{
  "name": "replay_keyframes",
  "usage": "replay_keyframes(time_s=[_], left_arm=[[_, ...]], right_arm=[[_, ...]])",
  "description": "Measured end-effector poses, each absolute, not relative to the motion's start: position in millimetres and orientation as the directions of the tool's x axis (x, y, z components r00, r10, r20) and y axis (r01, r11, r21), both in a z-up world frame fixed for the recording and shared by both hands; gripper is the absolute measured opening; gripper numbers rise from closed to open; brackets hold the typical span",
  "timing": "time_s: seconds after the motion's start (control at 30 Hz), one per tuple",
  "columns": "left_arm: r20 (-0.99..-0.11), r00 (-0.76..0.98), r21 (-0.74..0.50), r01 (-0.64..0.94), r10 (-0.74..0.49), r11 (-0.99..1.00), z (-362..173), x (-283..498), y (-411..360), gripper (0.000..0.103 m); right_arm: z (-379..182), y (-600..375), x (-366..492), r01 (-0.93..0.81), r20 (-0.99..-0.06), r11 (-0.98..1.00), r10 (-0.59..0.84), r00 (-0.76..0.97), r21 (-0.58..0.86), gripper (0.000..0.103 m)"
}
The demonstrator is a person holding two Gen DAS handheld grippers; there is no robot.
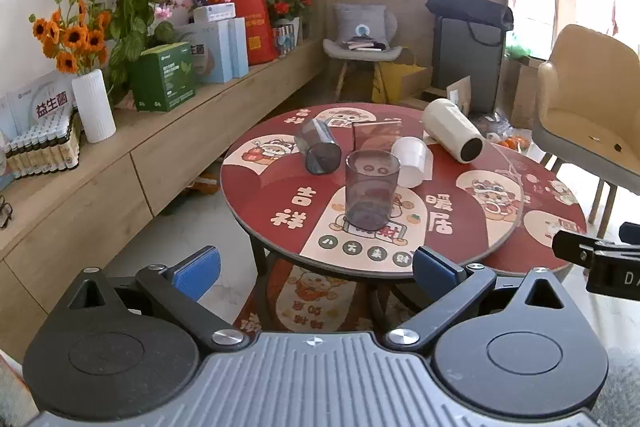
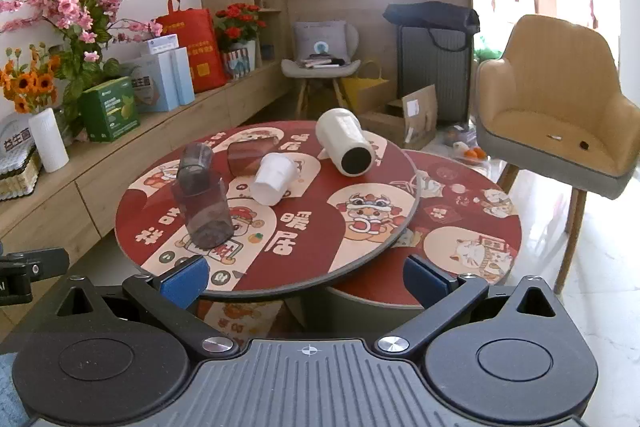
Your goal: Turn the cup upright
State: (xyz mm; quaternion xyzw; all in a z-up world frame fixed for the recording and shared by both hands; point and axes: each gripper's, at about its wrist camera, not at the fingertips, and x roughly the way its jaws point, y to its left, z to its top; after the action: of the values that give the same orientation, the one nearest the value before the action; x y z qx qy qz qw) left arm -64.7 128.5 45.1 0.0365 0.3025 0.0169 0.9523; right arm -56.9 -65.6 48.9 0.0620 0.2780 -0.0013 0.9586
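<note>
both grippers, left (image 1: 316,269) and right (image 2: 306,277), gape empty, well short of the tipped white cup (image 2: 274,179).

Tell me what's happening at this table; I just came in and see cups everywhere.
A person holds two grippers, both open and back from the round table, touching nothing. One grey tumbler stands upright near the front. Another grey tumbler, a white cup, a brown cup and a cream bottle lie on their sides. The left gripper faces the upright tumbler; the right gripper hovers at the table's edge.
</note>
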Motion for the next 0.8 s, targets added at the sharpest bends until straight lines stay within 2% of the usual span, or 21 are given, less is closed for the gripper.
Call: replay_keyframes(time_s=[0.8], left_arm=[[-0.579,0.812,0.101,-0.012,0.069,0.995,41.8,-84.0,127.1,0.103]], right_arm=[[45.2,-57.8,-78.3,0.034,-0.557,0.990,0.049,0.829,0.137,0.103]])
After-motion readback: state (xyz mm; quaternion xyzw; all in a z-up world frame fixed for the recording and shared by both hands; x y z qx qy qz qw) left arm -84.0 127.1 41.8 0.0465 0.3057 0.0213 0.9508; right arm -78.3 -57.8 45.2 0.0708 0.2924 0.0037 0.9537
